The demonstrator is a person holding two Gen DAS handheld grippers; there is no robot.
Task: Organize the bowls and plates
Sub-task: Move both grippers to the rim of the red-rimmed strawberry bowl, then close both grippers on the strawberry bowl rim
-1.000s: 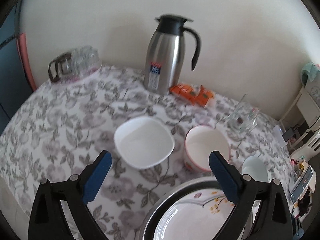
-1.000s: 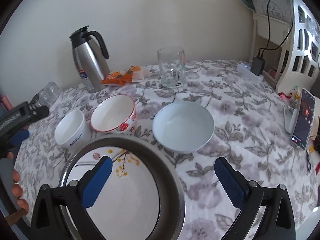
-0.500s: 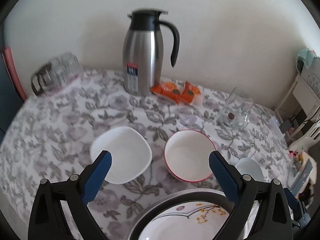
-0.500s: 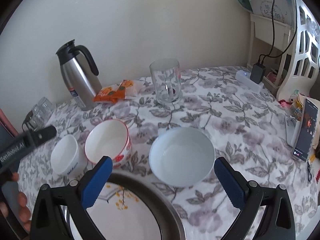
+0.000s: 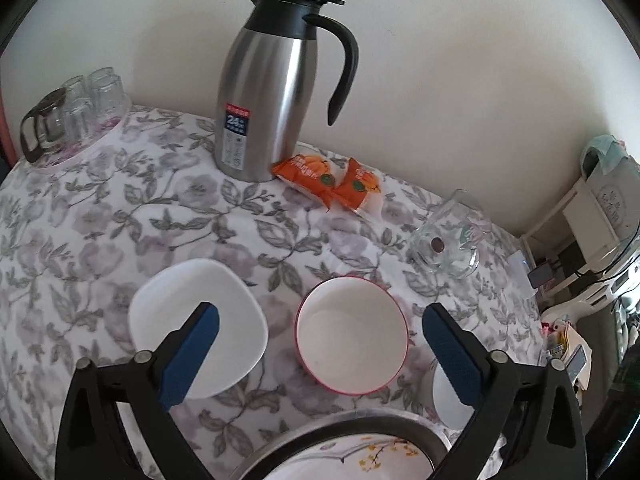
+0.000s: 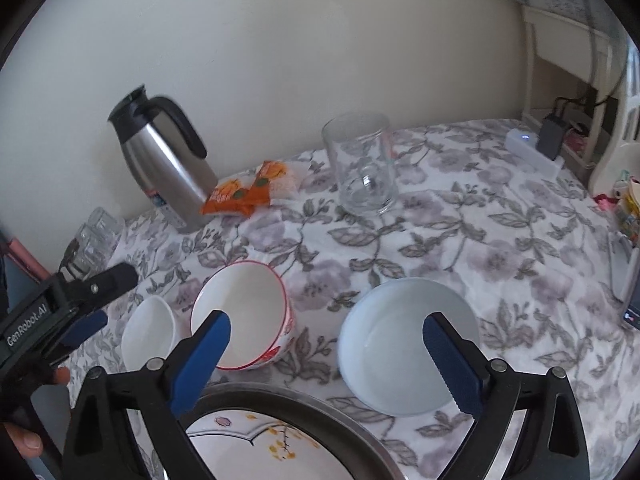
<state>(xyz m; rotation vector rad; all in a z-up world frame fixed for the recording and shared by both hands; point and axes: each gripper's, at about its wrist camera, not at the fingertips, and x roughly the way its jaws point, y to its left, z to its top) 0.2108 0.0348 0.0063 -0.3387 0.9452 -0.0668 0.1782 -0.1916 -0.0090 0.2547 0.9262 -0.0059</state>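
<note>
A red-rimmed white bowl (image 5: 352, 346) sits on the floral table between a square white bowl (image 5: 200, 320) on its left and a pale blue bowl (image 6: 404, 344) on its right. A flowered plate (image 6: 248, 448) lies inside a steel pan (image 6: 320, 404) at the near edge. My left gripper (image 5: 320, 356) is open and empty, above the red-rimmed bowl. My right gripper (image 6: 326, 360) is open and empty, over the gap between the red-rimmed bowl (image 6: 240, 312) and the blue bowl. The left gripper (image 6: 72, 312) also shows in the right wrist view, by the square bowl (image 6: 148, 332).
A steel thermos jug (image 5: 268, 88) stands at the back by the wall, with orange snack packets (image 5: 328, 180) beside it. A glass mug (image 6: 362, 168) stands mid-right. Several small glasses (image 5: 76, 108) stand at the back left. A white shelf with a charger (image 6: 554, 136) is right.
Both grippers have moved forward over the table, toward the bowls. The pan and plate have slid lower in both views. Both grippers stay open.
</note>
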